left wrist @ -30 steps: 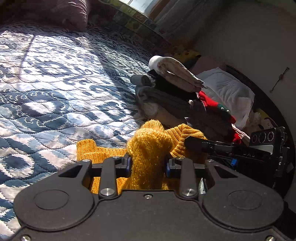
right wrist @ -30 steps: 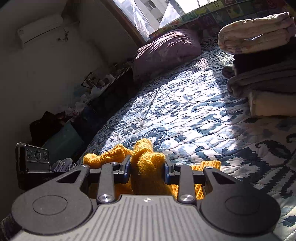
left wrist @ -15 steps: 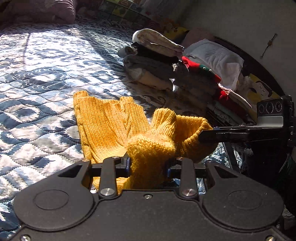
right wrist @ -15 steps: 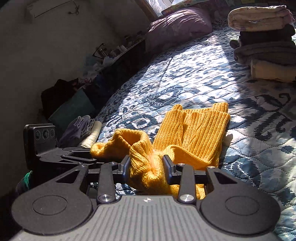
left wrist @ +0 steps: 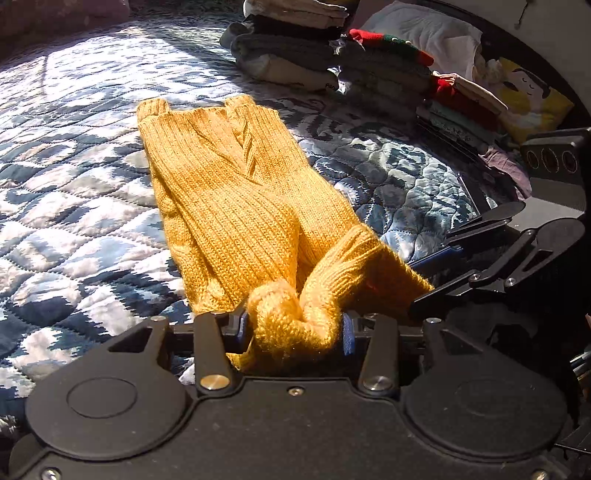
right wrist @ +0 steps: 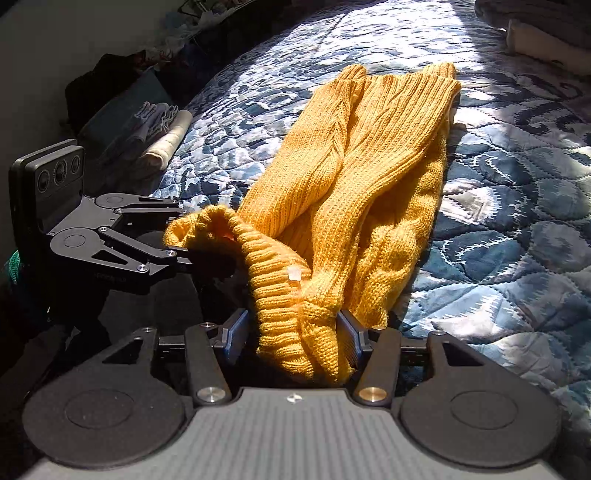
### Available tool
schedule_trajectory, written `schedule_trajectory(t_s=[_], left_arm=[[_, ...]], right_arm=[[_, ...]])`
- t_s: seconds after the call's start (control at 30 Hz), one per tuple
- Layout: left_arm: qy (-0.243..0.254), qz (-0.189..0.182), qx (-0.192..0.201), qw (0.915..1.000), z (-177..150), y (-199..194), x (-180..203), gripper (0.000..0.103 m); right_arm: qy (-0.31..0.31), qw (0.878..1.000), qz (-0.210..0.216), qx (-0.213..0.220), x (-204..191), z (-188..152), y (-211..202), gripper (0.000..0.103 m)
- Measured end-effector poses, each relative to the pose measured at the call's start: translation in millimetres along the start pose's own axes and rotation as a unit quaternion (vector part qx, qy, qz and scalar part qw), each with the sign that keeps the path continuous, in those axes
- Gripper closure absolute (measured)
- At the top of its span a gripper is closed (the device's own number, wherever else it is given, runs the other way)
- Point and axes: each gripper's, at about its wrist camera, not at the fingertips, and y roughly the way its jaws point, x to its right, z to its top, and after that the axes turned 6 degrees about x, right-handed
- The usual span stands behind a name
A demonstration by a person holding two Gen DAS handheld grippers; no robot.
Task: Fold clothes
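Left tongs (left wrist: 293,328) and right tongs (right wrist: 291,332) each pinch the near edge of the yellow sweater (left wrist: 236,199). It stretches toward 12 o'clock over the quilted bed (left wrist: 74,122). Folded stack (left wrist: 295,48) at 1 o'clock.

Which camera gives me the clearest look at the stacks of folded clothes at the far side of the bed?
The left wrist view: the folded stacks run across its top, several piles visible behind the yellow sweater. The right wrist view catches only the corner of one stack at its top right edge, cropped.
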Motion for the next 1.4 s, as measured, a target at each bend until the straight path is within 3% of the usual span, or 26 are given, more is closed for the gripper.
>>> schedule_trajectory(t_s=[0.07,0.2,0.37,0.5,0.57,0.63,0.7,0.77,0.9,1.03,1.13,1.4], left_arm=[[0.021,-0.006,-0.024,0.9995,-8.1,-2.8,4.9,0.041],[0.050,-0.019,-0.044,0.9976,-22.9,-22.0,9.9,0.040],[-0.012,-0.041,0.020,0.9989,-12.2,-57.5,-3.3,0.040],[-0.062,-0.027,0.057,0.9961,0.9,-41.3,-13.2,0.042],[-0.089,-0.026,0.044,0.9947,-1.7,-14.3,-18.6,0.043],[-0.096,-0.024,0.005,0.9951,-12.9,9.0,-18.9,0.043],[-0.078,-0.027,-0.025,0.9963,-25.9,23.2,-12.4,0.043],[-0.061,-0.031,-0.028,0.9972,-25.9,16.1,-9.1,0.043],[-0.112,-0.049,-0.005,0.9925,-18.4,-5.2,-32.8,0.043],[-0.156,-0.036,0.033,0.9865,0.1,-8.1,-62.7,0.043],[-0.174,-0.010,0.045,0.9836,18.5,9.7,-82.8,0.043],[-0.229,-0.002,0.081,0.9700,67.9,59.6,-152.3,0.043]], right_arm=[[-0.003,1.000,-0.003,-0.012,0.4,-8.8,-4.8,0.045],[0.005,1.000,0.002,-0.006,7.6,-13.3,-24.7,0.044],[0.041,0.998,-0.013,0.041,26.2,4.9,-33.1,0.044],[0.050,0.995,-0.029,0.082,35.3,20.4,-7.3,0.044],[0.034,0.996,-0.052,0.065,35.3,17.3,16.0,0.044],[0.009,0.997,-0.080,0.023,31.7,8.6,38.0,0.044],[-0.043,0.994,-0.095,0.013,18.7,-0.6,41.5,0.042],[-0.045,0.995,-0.083,0.011,16.3,-0.3,30.6,0.042],[-0.014,0.998,-0.049,0.034,29.7,9.8,5.3,0.042],[0.028,0.996,-0.060,0.063,59.2,33.9,3.9,0.042],[0.078,0.991,-0.060,0.093,88.3,56.2,17.3,0.042],[0.153,0.976,-0.029,0.155,147.6,116.0,73.0,0.042]])
